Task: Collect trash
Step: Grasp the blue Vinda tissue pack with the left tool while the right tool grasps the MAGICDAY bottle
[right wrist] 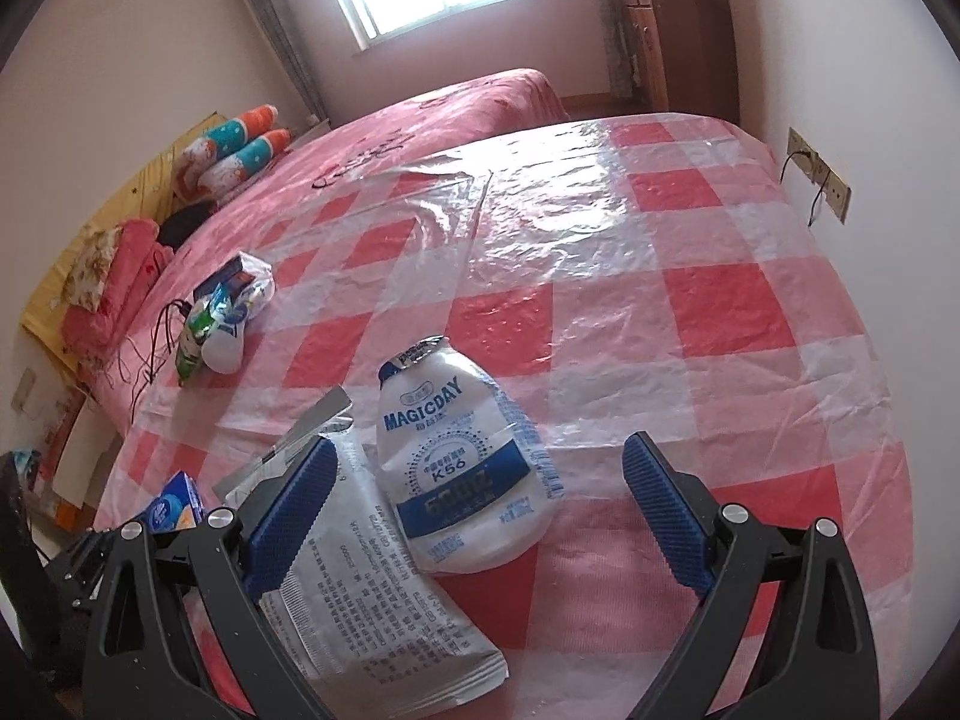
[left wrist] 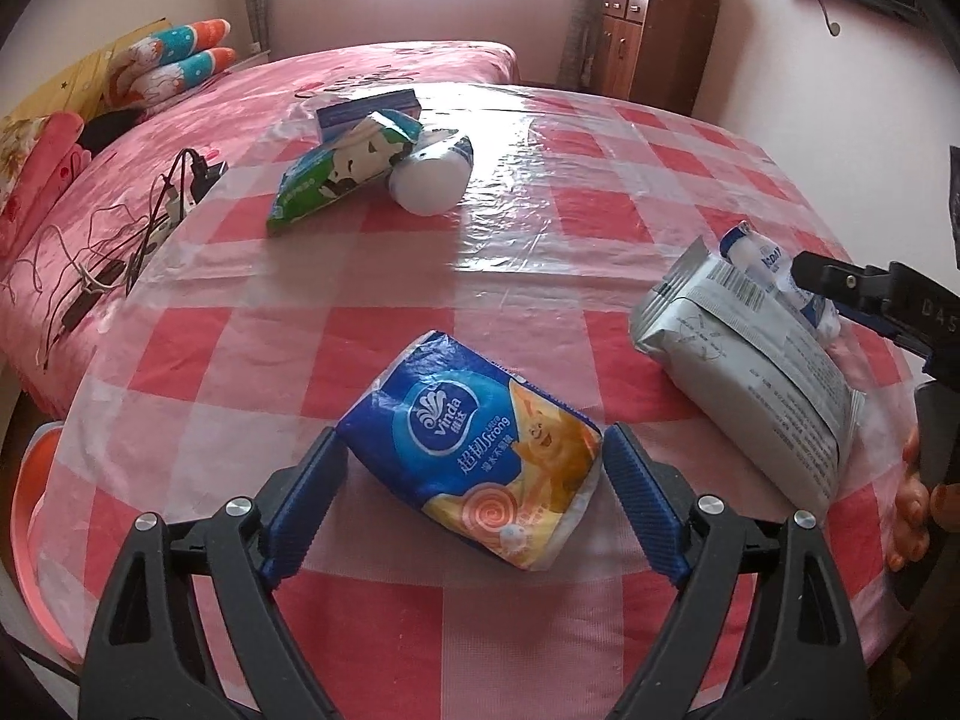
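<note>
Your left gripper [left wrist: 474, 456] is spread wide around the blue tissue pack [left wrist: 474, 450] on the checked tablecloth [left wrist: 540, 276], pads just beside it, not pressing. Your right gripper [right wrist: 480, 504] is open over the white pouch [right wrist: 462, 468], which lies partly on the grey wrapper [right wrist: 360, 600]. More wrappers [left wrist: 372, 162] are piled well apart, toward the bed [left wrist: 384, 69].
</note>
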